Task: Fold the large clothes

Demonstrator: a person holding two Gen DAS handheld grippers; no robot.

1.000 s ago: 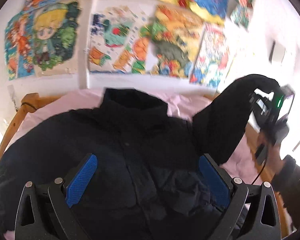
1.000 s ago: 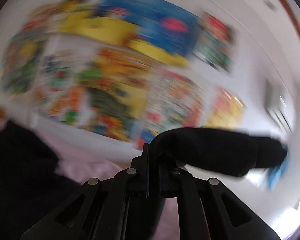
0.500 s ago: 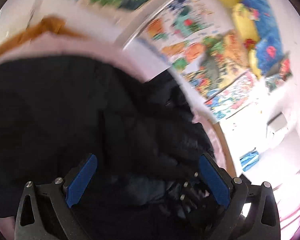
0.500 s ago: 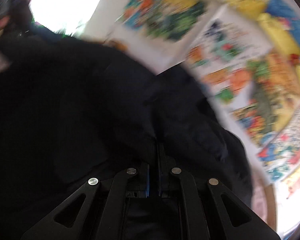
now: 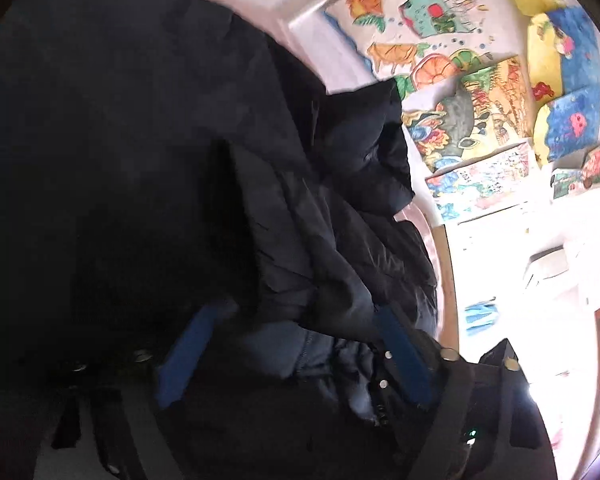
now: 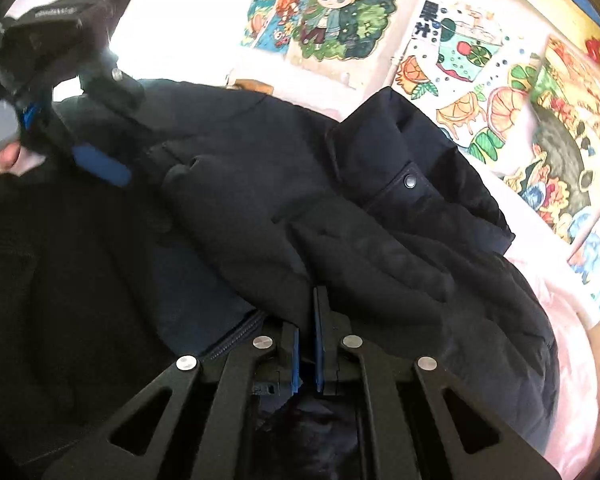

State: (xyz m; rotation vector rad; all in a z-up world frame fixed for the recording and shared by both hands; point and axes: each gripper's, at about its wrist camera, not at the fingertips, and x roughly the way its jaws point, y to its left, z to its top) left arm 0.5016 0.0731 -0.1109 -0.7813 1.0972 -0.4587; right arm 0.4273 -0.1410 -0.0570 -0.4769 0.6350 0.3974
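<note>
A large black padded jacket lies spread on a pink bed sheet; it also fills the right wrist view, collar with a snap button toward the wall. Its sleeve lies folded across the front. My right gripper is shut on the sleeve's fabric, low over the jacket. My left gripper is open, its blue pads spread just above the jacket's middle, holding nothing. The left gripper also shows in the right wrist view at the upper left.
Colourful drawings cover the white wall behind the bed. A wooden bed frame edge runs along the sheet's right side. A white wall unit sits on the bright right wall.
The right gripper swung the raised sleeve down and across the jacket's front. The left gripper dropped closer to the jacket and turned, still open.
</note>
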